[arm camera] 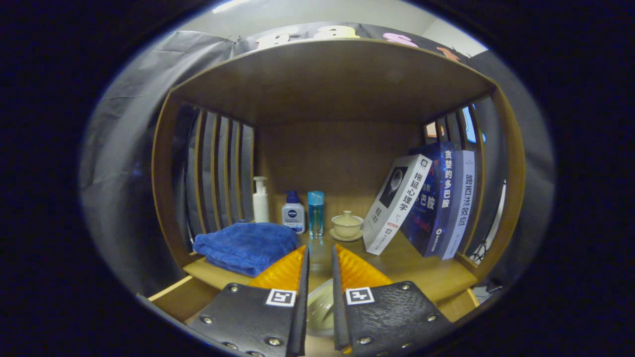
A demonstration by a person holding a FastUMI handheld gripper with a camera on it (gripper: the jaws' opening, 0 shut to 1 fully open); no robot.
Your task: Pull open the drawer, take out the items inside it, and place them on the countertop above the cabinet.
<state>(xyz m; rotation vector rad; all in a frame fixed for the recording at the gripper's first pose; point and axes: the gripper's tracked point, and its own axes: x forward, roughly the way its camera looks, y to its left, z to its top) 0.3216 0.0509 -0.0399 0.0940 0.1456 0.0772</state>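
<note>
Gripper point(320, 258): seen along its two fingers, which are set close together with a narrow gap left between them; a pale rounded thing point(320, 307) is seen in that gap low down near the finger bases. Whether it is pressed by both fingers cannot be told, so whether the claw is holding it cannot be told.
Pale rounded thing: cream or pale green, curved like a small bowl or cup; its exact kind cannot be made out, as most of it is hidden by the fingers.
Countertop point(421, 272): a wooden surface lying just ahead of and beyond the fingertips, inside an open wooden shelf unit point(337, 84) with slatted sides.
Drawer: cannot be made out; a wooden edge point(173, 292) is seen below the countertop beside the left finger, but what it belongs to cannot be told.
Towel point(246, 245): blue, folded, laid on the countertop ahead of the fingers and to their left.
Pump bottle point(260, 201): white, stood upright behind the towel near the slatted side.
Lotion bottle point(293, 212): white with a blue cap, stood just beside the pump bottle.
Blue bottle point(315, 213): clear blue, upright, straight beyond the gap between the fingers.
Lidded cup point(347, 224): pale, set on a saucer, just beside the blue bottle.
Books point(426, 203): three, stood on the countertop and leaned toward the slatted side on the right.
</note>
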